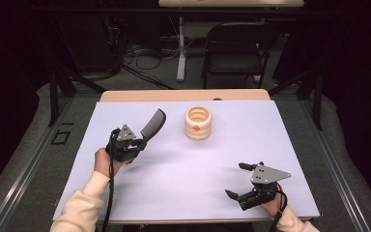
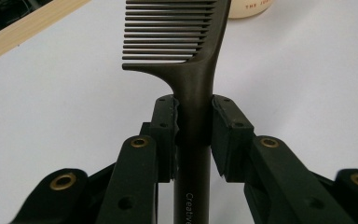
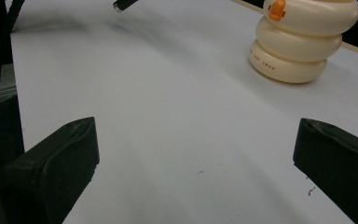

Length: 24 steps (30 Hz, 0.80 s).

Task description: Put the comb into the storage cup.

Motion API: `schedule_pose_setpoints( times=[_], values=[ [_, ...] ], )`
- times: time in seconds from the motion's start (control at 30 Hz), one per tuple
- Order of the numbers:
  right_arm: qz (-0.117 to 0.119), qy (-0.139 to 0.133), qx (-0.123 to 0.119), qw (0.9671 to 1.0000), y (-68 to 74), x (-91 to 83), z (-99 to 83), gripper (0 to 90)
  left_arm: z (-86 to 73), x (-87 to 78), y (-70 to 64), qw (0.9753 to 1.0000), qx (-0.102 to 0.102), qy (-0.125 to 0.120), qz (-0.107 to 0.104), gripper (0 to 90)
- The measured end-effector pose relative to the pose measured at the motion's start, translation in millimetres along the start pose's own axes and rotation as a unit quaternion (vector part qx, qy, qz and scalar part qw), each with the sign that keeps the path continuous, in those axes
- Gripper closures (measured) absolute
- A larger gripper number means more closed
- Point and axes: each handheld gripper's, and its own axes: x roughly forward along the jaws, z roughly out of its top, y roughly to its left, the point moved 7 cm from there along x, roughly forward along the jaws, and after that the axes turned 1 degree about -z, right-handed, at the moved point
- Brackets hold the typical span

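A dark comb (image 1: pixel 153 123) is held by its handle in my left gripper (image 1: pixel 136 143), which is shut on it at the table's left middle. In the left gripper view the comb (image 2: pixel 193 70) rises between the jaws, teeth pointing left, with the gripper (image 2: pixel 194 126) clamped on its stem. A cream ribbed cup (image 1: pixel 198 123) with an orange spot stands upright at the back centre, to the right of the comb's tip. My right gripper (image 1: pixel 236 180) hovers open near the front right, with nothing between its jaws. The cup (image 3: pixel 303 39) appears far right in the right gripper view.
A white sheet (image 1: pixel 183 193) covers the table, with a wooden edge (image 1: pixel 183 95) at the back. Behind the table stand a black folding chair (image 1: pixel 236 48) and cables on the floor. Dark stands flank both sides.
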Motion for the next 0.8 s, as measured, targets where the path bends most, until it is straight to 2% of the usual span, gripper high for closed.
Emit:
schedule_pose_setpoints(
  times=[0.8],
  values=[
    [0.001, 0.001, 0.001, 1.0000, 0.3, 1.3, -0.4, 0.0, 19.4, 10.7, -7.7, 0.9991, -0.007, -0.040, -0.008, 72.1]
  ],
)
